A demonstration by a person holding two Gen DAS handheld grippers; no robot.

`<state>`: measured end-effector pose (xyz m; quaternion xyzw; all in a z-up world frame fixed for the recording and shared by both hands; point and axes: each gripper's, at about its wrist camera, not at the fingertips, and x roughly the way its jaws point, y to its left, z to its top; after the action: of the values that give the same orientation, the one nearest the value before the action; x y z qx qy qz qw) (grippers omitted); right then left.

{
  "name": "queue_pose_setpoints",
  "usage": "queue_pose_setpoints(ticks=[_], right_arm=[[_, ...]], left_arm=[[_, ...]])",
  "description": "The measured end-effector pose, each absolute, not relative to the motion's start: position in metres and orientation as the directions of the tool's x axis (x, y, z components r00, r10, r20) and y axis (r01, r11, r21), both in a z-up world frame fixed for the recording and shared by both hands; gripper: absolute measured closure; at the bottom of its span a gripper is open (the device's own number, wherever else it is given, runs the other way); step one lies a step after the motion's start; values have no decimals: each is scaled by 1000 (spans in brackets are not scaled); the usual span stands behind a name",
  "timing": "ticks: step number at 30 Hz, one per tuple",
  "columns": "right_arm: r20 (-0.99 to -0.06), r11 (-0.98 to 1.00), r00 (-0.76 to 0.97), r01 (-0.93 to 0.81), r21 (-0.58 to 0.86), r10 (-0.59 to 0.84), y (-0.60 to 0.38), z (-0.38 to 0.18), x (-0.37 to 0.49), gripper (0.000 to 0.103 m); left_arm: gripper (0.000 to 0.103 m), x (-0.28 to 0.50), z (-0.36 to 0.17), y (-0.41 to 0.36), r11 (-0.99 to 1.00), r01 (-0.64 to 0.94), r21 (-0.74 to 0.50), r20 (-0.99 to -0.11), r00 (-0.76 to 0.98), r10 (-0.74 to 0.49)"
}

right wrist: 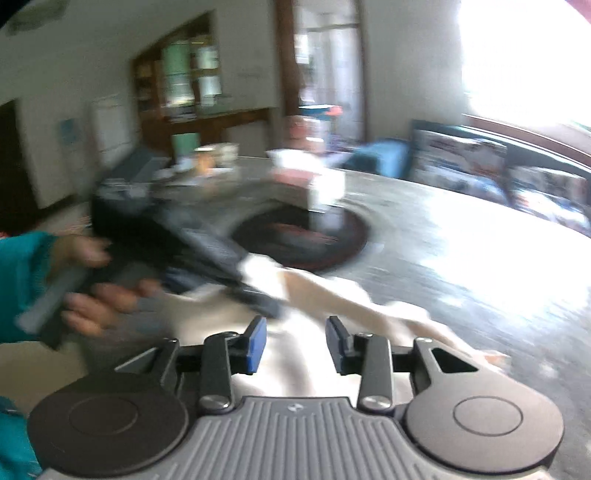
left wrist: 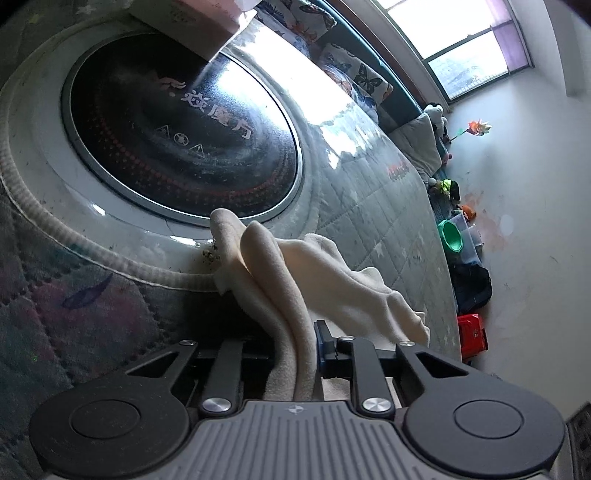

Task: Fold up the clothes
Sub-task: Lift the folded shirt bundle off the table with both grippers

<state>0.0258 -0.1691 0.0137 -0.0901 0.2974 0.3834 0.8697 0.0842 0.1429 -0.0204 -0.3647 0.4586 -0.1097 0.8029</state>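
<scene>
A cream cloth [left wrist: 295,266] lies bunched on the round table's quilted cover [left wrist: 388,221], near the rim of the black glass hob [left wrist: 177,129] in the middle. My left gripper [left wrist: 295,350] is shut on a fold of this cloth; the fabric covers its left finger, and only the right finger [left wrist: 322,343] shows. The right wrist view is blurred. In it the cream cloth [right wrist: 332,291] trails to the right from the left gripper [right wrist: 258,299], which a hand [right wrist: 96,302] in a teal sleeve holds. My right gripper [right wrist: 297,343] stands open just above the cloth, its blue pads [right wrist: 256,343] apart.
A pink box [left wrist: 199,22] sits at the hob's far side. A sofa with butterfly cushions [left wrist: 354,70] runs behind the table. Toys, a green bowl [left wrist: 452,234] and a red box [left wrist: 472,332] line the wall on the floor. Dishes [right wrist: 214,155] stand at the table's far edge.
</scene>
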Motion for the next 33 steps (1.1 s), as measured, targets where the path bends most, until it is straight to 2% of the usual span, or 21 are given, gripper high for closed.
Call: queue_pose_setpoints(ticks=[7, 12, 18, 19, 20, 24, 27, 29, 33], right_arm=[[-655, 869, 623, -483, 106, 427, -229, -17, 76, 65], [-668, 895, 614, -402, 193, 420, -254, -35, 88, 65], [-651, 887, 616, -404, 223, 444, -262, -40, 86, 64], [-650, 885, 615, -408, 223, 447, -260, -40, 85, 65], [-648, 883, 613, -412, 224, 451, -259, -40, 85, 74], [-643, 877, 608, -417, 240, 466, -258, -37, 82, 91], [-639, 877, 611, -414, 244, 467, -258, -36, 79, 89], [-643, 882, 613, -403, 245, 459, -260, -36, 79, 81], [-643, 883, 612, -388, 264, 461, -262, -37, 79, 81]], left_arm=[[81, 85, -20, 141, 727, -144, -671, -663, 556, -502], [81, 86, -18, 138, 743, -133, -656, -671, 554, -493], [81, 89, -18, 138, 749, -128, -650, -675, 551, -492], [81, 89, -18, 138, 751, -126, -648, -675, 551, -490], [81, 90, -17, 137, 754, -124, -645, -677, 551, -488], [81, 90, -17, 135, 764, -115, -635, -681, 551, -483], [81, 91, -16, 135, 770, -110, -628, -685, 548, -480], [81, 91, -16, 134, 775, -106, -623, -688, 547, -478], [81, 92, -15, 133, 786, -96, -611, -693, 545, -472]])
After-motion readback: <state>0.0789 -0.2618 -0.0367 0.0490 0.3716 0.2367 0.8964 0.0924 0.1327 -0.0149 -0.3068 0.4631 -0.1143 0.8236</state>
